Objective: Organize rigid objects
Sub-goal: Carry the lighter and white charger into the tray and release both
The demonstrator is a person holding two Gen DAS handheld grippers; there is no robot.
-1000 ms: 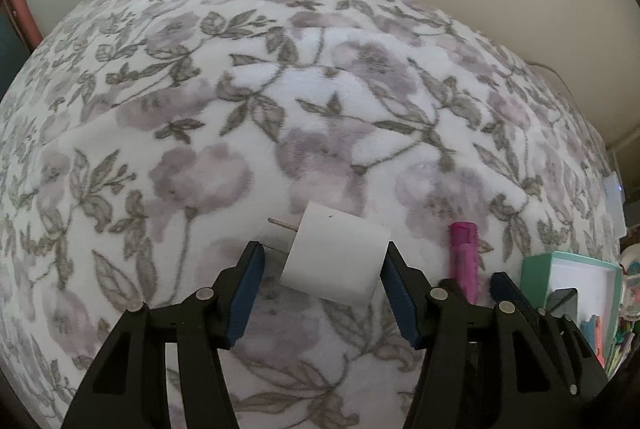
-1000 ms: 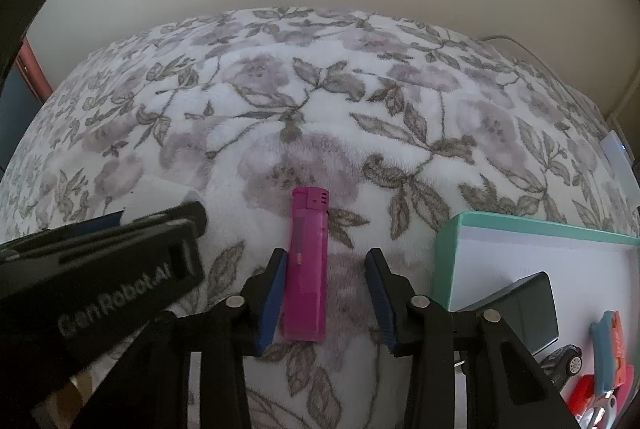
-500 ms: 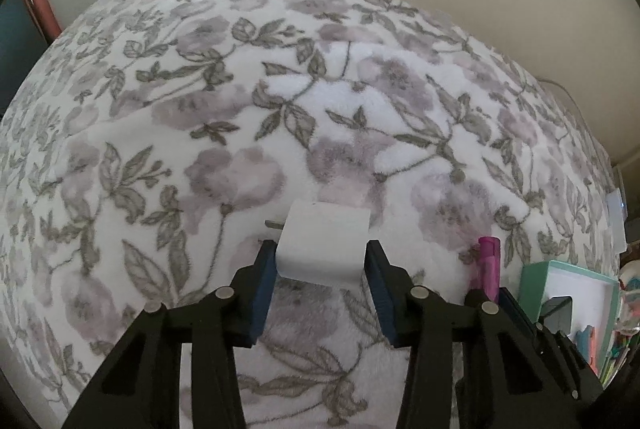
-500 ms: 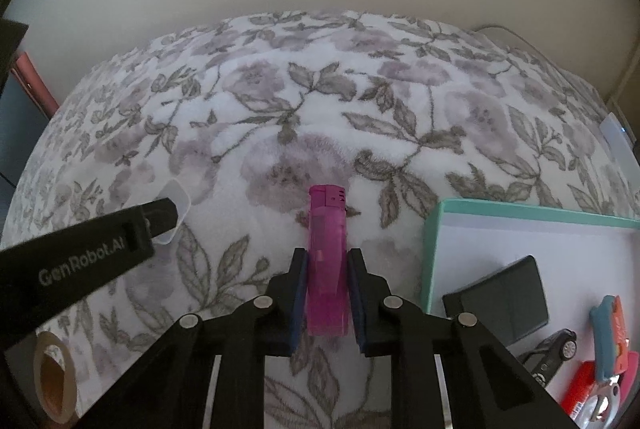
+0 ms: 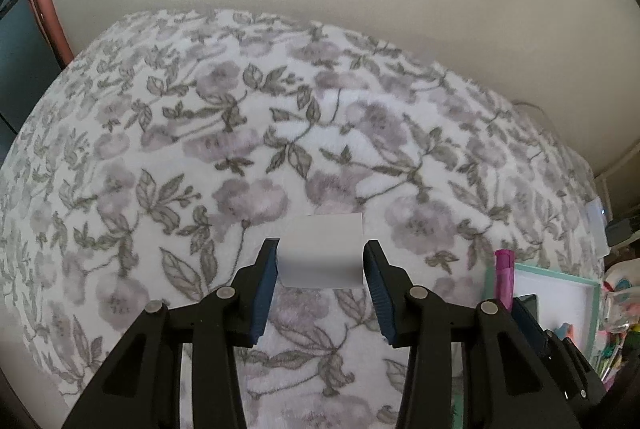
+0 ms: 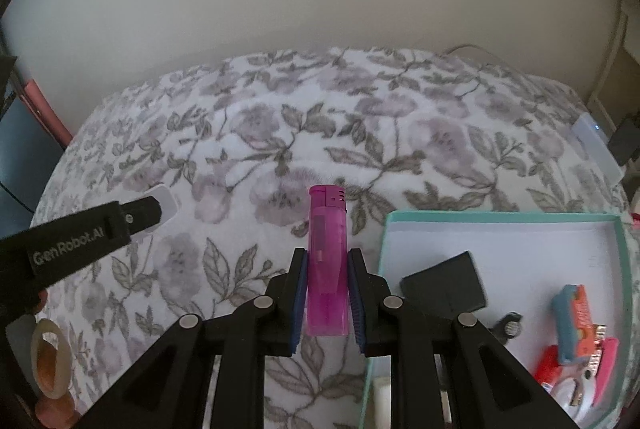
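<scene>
Your left claw (image 5: 320, 271) is pinching a white block-shaped charger plug (image 5: 322, 249) between its blue pads (image 5: 264, 285), the plug lifted clear of the floral fleece blanket (image 5: 240, 149) below. From the right wrist view, that same plug (image 6: 166, 203) shows only as a white corner past the tip of your left claw's black finger, which carries the lettering "GenRobot.AI".

Your right claw (image 6: 327, 293) is pressed in on a translucent pink lighter (image 6: 327, 261), gripping its lower half so the darker cap end points away from you, raised above the blanket (image 6: 400, 133). In the left wrist view the lighter (image 5: 504, 277) stands just beside the near corner of the teal-rimmed box (image 5: 596, 293).

That box (image 6: 500, 216) sits just to the right of your right claw, its white floor holding a black rectangular case (image 6: 444, 285), a small black piece with a silver disc (image 6: 508, 325), and a teal-and-orange item (image 6: 572, 321) lying on pink and red ones in the near right corner.

A roll of tape (image 6: 50, 361) stands at the lower left edge of the right wrist view.
</scene>
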